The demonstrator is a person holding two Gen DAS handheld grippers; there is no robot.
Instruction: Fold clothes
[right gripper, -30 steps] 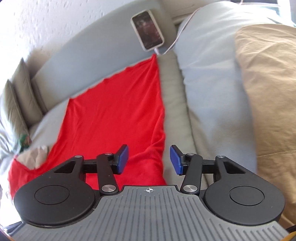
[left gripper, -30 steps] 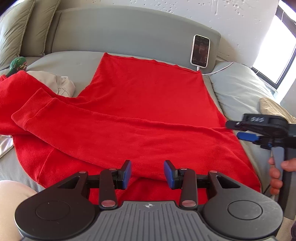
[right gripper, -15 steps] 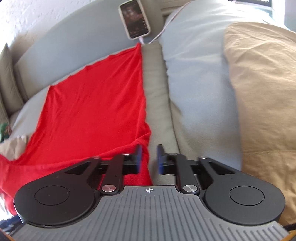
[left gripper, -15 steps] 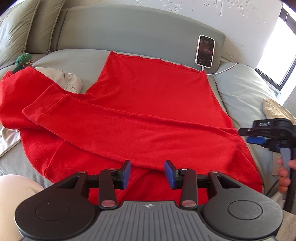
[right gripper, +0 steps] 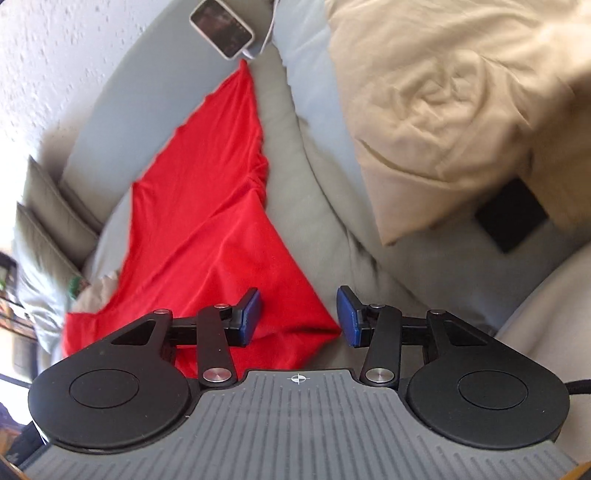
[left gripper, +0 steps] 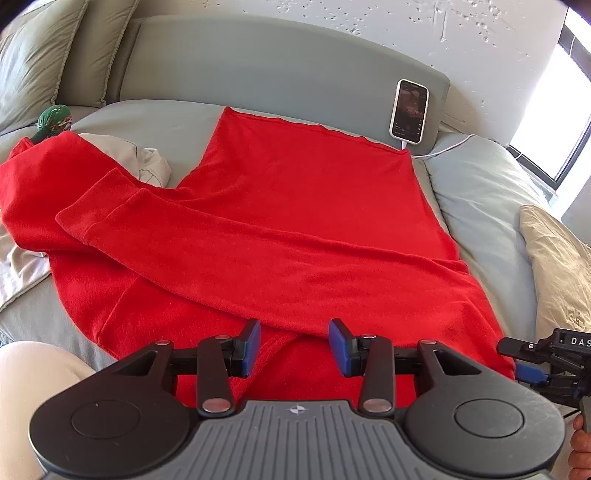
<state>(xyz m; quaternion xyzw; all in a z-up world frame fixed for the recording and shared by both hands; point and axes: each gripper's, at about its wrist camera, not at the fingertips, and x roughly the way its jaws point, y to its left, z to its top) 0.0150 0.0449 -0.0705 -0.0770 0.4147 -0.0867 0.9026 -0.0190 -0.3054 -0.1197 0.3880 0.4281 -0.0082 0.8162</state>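
Grey bed (left gripper: pixel 147 122) w/ red sweater (left gripper: pixel 295 206) spread flat — left gripper (left gripper: pixel 294 347) & right gripper (right gripper: pixel 299 317) both parted, empty.

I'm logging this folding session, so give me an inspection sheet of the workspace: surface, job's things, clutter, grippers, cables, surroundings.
Surface: grey bed, sheet lightly creased.
Job's things: red sweater spread flat, one sleeve folded across the body.
Clutter: beige garment at the sweater's left, green toy, beige pillow, dark flat object.
Grippers: left gripper with fingers apart over the near hem, holding nothing; right gripper with fingers apart over the sweater's corner, holding nothing.
Cables: white cable from the phone.
Surroundings: grey headboard, white wall, window.
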